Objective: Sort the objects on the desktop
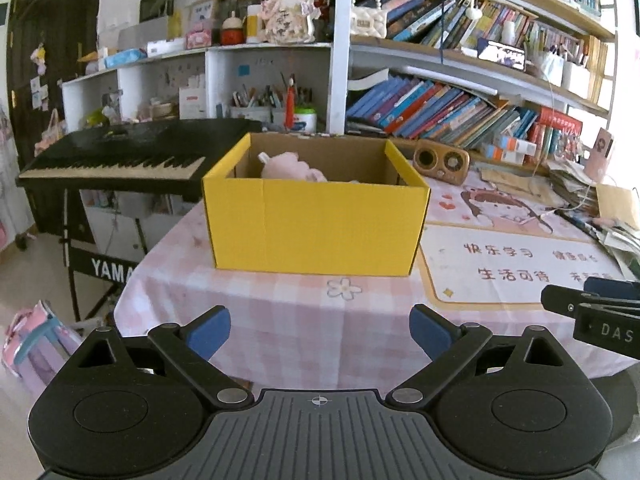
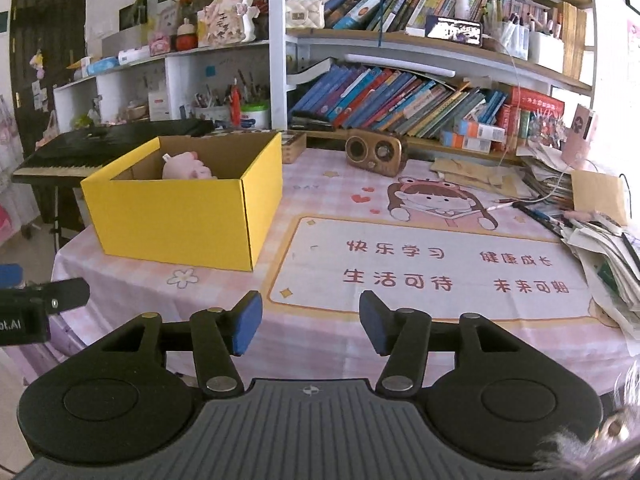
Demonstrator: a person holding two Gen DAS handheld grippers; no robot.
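- Left gripper (image 1: 320,330), black frame with blue pads: spread wide, nothing between the pads, poised above the near edge of the pink checked tablecloth (image 1: 304,312).
- Right gripper (image 2: 311,322), same black-and-blue build: parted to a moderate gap, narrower than the left, nothing held; only cloth and the edge of the printed mat showing between the fingers.
- Open yellow cardboard box (image 1: 316,224): at 12 o'clock from the left gripper, well apart from it; at 10 o'clock from the right gripper; standing upright on the tablecloth, flaps out of the way.
- Pink plush toy (image 2: 186,166): inside the yellow box, toward the back wall, only its top showing over the rim.
- White desk mat with a cartoon girl and red Chinese lettering (image 2: 432,264): just beside the box at its 3 o'clock, at 12 to 1 o'clock from the right gripper.
- Small brown retro-style speaker (image 2: 378,153): beyond the mat at 12 o'clock, near the bookshelf.
- Messy stack of papers and booklets (image 2: 600,248): along the table edge at 2 o'clock from the right gripper.
- Black electronic keyboard on a stand (image 1: 120,156): off the table, at 10 o'clock from the left gripper, behind the box's left corner.
- Shelves packed with leaning books (image 1: 440,108): filling the background at 1 o'clock.
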